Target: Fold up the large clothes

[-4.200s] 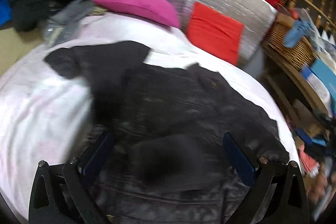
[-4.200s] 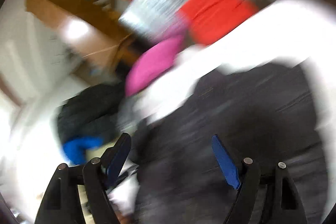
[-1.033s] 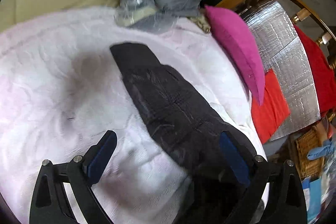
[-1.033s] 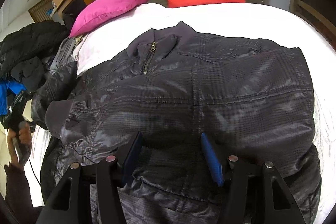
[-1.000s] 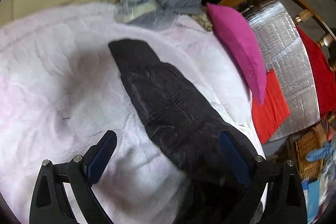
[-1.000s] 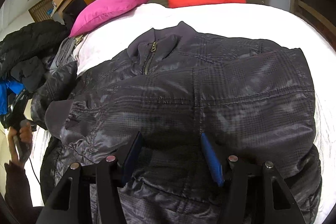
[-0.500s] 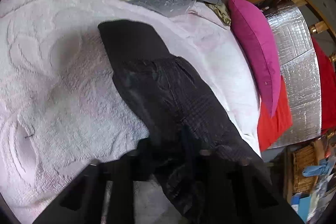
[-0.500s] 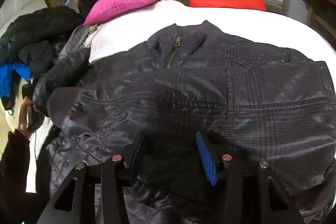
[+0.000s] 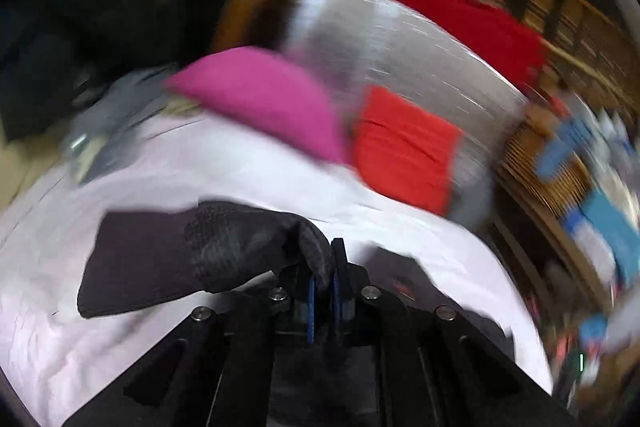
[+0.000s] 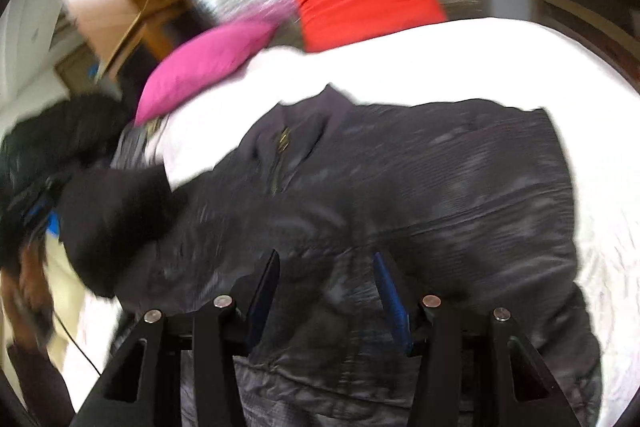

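Note:
A dark quilted jacket lies spread on the white bed cover, collar and zip toward the pillows. My left gripper is shut on the jacket's sleeve and holds it lifted, the ribbed cuff hanging out to the left. That lifted sleeve also shows at the left of the right wrist view. My right gripper is open, its blue-padded fingers low over the jacket's lower body, nothing between them.
A magenta pillow, a red cushion and a silver foil panel stand at the head of the bed. A wicker basket and clutter sit at the right. Dark clothes pile at the left edge.
My left gripper has closed on the sleeve and swung it up and toward the jacket body. My right gripper has narrowed slightly and shifted over the jacket's hem.

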A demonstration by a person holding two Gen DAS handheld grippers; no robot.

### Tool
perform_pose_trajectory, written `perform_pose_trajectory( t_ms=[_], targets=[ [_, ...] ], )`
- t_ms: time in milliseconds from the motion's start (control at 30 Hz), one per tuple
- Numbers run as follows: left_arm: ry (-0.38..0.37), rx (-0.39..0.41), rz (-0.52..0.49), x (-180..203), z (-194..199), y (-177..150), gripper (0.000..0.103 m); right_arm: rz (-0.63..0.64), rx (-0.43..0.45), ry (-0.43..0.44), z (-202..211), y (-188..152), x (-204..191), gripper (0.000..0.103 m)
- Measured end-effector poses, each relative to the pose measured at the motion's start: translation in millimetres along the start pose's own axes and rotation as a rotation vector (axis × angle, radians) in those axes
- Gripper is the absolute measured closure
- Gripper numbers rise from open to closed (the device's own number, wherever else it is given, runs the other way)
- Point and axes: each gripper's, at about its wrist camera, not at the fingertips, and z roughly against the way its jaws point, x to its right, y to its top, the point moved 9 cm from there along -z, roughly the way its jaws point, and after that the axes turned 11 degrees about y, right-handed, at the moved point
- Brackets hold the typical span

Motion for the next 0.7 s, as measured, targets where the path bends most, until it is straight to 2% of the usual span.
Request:
perform_pose_trajectory(
  t_ms=[133,300,333,367,400,433,467,567,700],
  targets=[
    [-0.11,-0.071,-0.195,92,5,-54,0.097,-0.129,0.068,0.011,24,13,25,0.05],
    [-0.124,-0.21,-0.422,154,-15,-140,0.094,-0.259,0.121,0.053,44,25,49,0.05],
    [-0.13,-0.249,-0.457,159,-18,-155,0.084,-0.279,0.125,0.061,45,26,52,0.049],
    [-0.128,-0.286,-0.481,161,-20,-167,0.066,-0.303,0.127,0.069,47,26,56,0.049],
    [-0.119,-0.304,-0.485,159,-18,-173,0.055,-0.318,0.125,0.074,48,26,58,0.049],
    [-0.115,-0.307,-0.475,155,-17,-175,0.038,-0.341,0.121,0.082,48,25,61,0.049],
    [-0.128,-0.294,-0.449,150,-10,-172,0.032,-0.353,0.117,0.086,47,25,64,0.049],
    [-0.167,-0.261,-0.393,132,15,-161,0.028,-0.379,0.095,0.101,43,25,67,0.048],
    [-0.145,-0.194,-0.279,103,30,-125,0.025,-0.363,0.066,0.114,35,23,58,0.048]
  ],
)
